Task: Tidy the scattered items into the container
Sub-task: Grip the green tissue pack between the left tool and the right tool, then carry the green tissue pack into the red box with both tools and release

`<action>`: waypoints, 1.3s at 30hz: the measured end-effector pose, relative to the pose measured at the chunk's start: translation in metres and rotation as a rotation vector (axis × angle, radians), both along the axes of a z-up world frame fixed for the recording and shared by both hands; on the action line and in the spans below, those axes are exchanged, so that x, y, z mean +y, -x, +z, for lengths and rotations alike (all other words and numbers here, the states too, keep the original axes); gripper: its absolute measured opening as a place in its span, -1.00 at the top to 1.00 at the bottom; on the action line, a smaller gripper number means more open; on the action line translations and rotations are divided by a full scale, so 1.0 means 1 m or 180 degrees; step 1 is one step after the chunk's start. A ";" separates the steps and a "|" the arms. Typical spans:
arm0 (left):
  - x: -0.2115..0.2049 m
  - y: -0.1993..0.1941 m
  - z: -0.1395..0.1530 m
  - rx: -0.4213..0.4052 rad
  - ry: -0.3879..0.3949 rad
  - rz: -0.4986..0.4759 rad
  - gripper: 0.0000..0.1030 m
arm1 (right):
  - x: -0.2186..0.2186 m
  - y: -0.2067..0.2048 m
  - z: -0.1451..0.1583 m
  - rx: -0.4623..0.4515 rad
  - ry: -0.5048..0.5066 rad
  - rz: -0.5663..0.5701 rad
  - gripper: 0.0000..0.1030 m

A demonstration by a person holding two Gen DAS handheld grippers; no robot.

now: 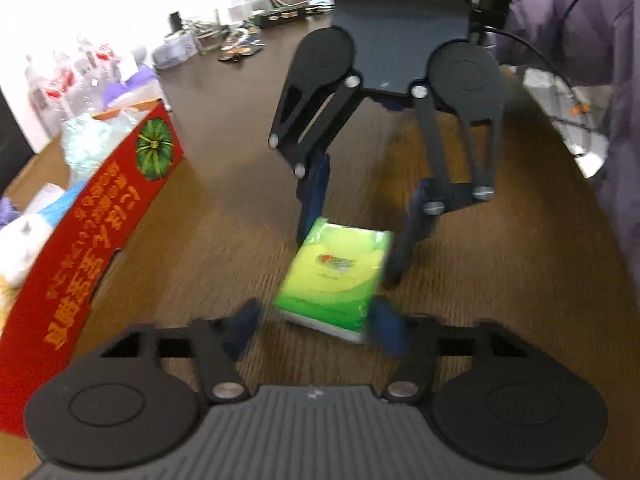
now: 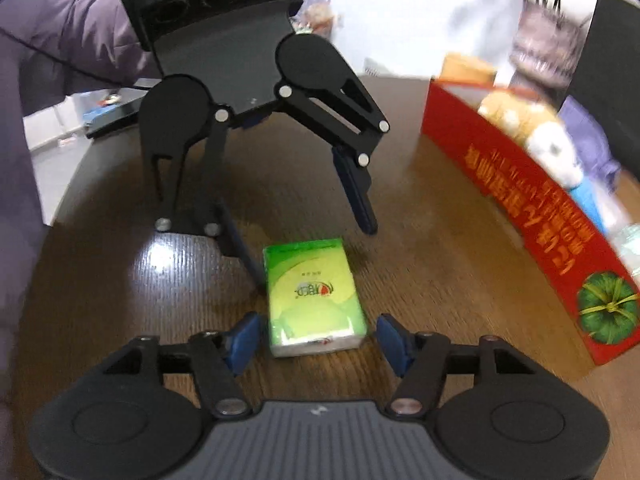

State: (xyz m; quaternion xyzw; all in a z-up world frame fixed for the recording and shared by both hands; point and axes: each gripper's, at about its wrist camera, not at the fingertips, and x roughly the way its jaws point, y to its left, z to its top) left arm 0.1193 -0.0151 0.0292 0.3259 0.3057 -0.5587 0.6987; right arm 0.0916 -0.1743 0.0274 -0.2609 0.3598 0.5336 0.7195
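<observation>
A green tissue pack [image 1: 335,276] lies flat on the brown wooden table, also in the right wrist view [image 2: 312,298]. My left gripper [image 1: 318,326] is open, its blue pads [image 1: 386,328] on either side of the pack's near end. My right gripper [image 2: 318,340] is open too, its pads [image 2: 242,340] straddling the opposite end. Each gripper faces the other across the pack: the right one shows in the left wrist view [image 1: 352,252], the left one in the right wrist view [image 2: 304,248]. A red cardboard box [image 1: 100,240] with several soft items inside stands beside them, also in the right wrist view [image 2: 532,208].
Water bottles [image 1: 68,80] and small clutter [image 1: 224,40] stand at the table's far end. A vase with a plant [image 2: 548,40] and a dark panel [image 2: 608,80] stand behind the box. A purple sleeve [image 1: 592,40] reaches in along the table edge.
</observation>
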 end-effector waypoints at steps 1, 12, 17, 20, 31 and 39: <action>-0.001 -0.001 0.000 0.0002 -0.0018 -0.0021 0.02 | 0.000 -0.005 0.002 0.0076 0.0007 0.0023 0.14; -0.013 -0.029 0.058 -0.0873 0.0055 -0.0205 0.08 | -0.009 -0.033 0.060 -0.0452 0.0275 0.0264 0.15; -0.041 -0.094 0.087 -0.1386 -0.0148 -0.0119 0.03 | -0.018 -0.111 0.069 -0.0525 0.0289 -0.0145 0.15; -0.057 -0.145 0.093 -0.1503 -0.0185 0.0065 -0.05 | -0.023 -0.157 0.075 -0.0569 0.0298 -0.0391 0.15; -0.104 -0.302 0.028 -0.0882 -0.0254 0.0956 -0.23 | -0.034 -0.305 0.044 -0.0565 0.0524 -0.1233 0.14; -0.113 -0.316 0.011 -0.0771 -0.0646 0.0975 -0.80 | -0.022 -0.318 0.009 -0.0449 0.0801 -0.1539 -0.46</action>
